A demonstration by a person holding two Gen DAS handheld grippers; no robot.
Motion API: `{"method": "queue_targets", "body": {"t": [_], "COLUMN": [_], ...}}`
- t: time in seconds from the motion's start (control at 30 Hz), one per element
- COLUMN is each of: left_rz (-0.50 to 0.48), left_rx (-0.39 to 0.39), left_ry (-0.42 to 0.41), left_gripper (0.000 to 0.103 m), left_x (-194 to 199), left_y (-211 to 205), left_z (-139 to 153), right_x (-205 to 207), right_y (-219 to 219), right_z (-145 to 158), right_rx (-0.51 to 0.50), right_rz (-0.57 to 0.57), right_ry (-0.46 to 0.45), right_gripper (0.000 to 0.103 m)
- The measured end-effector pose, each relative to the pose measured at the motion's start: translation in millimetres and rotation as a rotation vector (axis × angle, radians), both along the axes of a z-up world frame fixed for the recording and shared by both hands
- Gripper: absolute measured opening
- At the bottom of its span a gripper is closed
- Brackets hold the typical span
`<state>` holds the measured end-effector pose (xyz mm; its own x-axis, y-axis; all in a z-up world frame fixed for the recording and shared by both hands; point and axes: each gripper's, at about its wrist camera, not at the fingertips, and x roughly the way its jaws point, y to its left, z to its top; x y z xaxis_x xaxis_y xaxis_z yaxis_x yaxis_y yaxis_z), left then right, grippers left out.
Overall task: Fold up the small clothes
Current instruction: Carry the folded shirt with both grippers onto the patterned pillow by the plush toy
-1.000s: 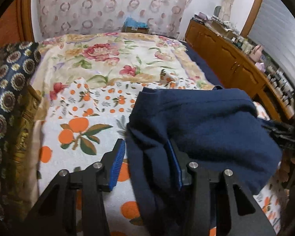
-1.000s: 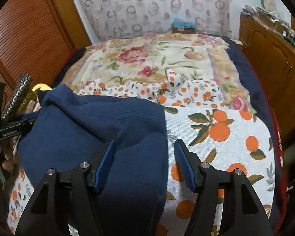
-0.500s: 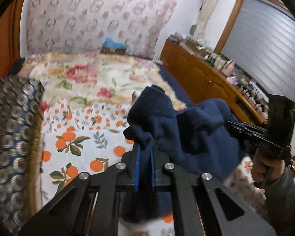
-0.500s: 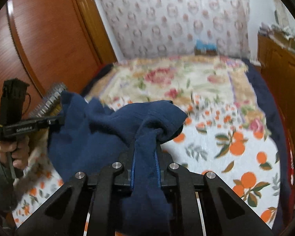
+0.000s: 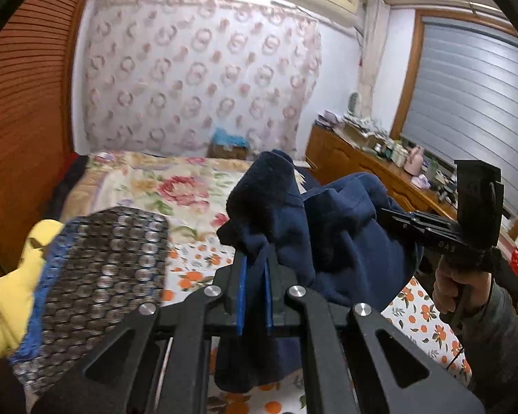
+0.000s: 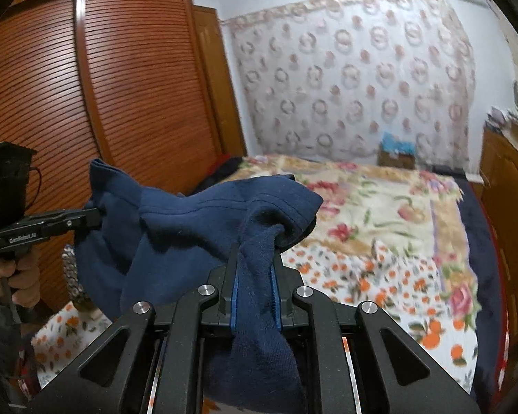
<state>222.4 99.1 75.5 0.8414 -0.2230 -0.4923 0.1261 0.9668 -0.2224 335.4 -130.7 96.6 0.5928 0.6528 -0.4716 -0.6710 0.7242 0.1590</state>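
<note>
**Between both grippers: navy garment held up off the bed**

Between the blue pads of the left gripper [image 5: 255,288] a fold of the navy garment [image 5: 331,238] is pinched; jaws pressed close together with only cloth in the gap. A loose end of fabric hangs below the jaws, and a bunched peak of it rises just above and ahead of the fingertips.

Right gripper [image 6: 255,293]: same condition, jaws closed on a thick roll of the navy garment [image 6: 197,220], with cloth hanging down under the fingers.

From the left gripper, the garment stretches off to the right, where the other gripper grasps its far edge. From the right gripper, it stretches off to the left in the same way. The span between sags in soft folds, held above the bed [image 6: 390,241].

Below and ahead of both grippers: floral and orange-print bedcover. To the left of the left gripper, close by, a dark circle-patterned cloth [image 5: 103,269] with a yellow item [image 5: 20,289] beyond its outer edge. Further left of the right gripper, a slatted wooden wardrobe [image 6: 121,86]. Right of both, a wooden dresser [image 5: 362,169] with clutter on top.
</note>
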Motion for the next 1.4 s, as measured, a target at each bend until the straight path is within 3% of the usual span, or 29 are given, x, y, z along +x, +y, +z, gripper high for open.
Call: {"method": "queue_targets", "body": {"t": [0.33, 0.57, 0.73, 0.9, 1.03, 1.17, 1.27, 1.4], "left_rz": [0.165, 0.314, 0.401, 0.472, 0.480, 0.479, 0.481, 0.495], "left_rx": [-0.007, -0.038, -0.098, -0.107, -0.110, -0.111, -0.093, -0.038], "left_ry": [-0.045, -0.028, 0.069, 0.141, 0.151, 0.148, 0.140, 0.118], "left_gripper": [0.004, 0.004, 0.005, 0.005, 0.006, 0.006, 0.010, 0.023], "left_x": [-45.8, -80.2, -90.0, -94.8, -97.7, -105.9, -107.6, -112.5], "left_y": [61.5, 114.8, 150.3, 165.5, 164.5, 166.3, 163.3, 159.8], "left_z": [1.4, -21.0, -69.6, -111.4, -123.0, -125.5, -119.5, -108.6], "right_x": [-0.5, 8.6, 24.9, 49.0, 59.4, 64.3, 64.1, 52.3], "right_y": [88.2, 189.0, 280.4, 340.4, 360.0, 369.2, 360.2, 337.6], "right_z": [34.4, 46.2, 24.2, -15.6, -33.2, -41.9, -33.4, -17.7], "right_rx": [-0.050, -0.111, -0.207, -0.289, -0.325, -0.396, -0.360, -0.292], "right_rz": [0.165, 0.323, 0.409, 0.397, 0.382, 0.313, 0.267, 0.224], "right_ry": [-0.090, -0.138, -0.125, -0.087, -0.079, -0.077, -0.062, -0.077], "right_gripper": [0.012, 0.011, 0.009, 0.009, 0.010, 0.021, 0.036, 0.043]}}
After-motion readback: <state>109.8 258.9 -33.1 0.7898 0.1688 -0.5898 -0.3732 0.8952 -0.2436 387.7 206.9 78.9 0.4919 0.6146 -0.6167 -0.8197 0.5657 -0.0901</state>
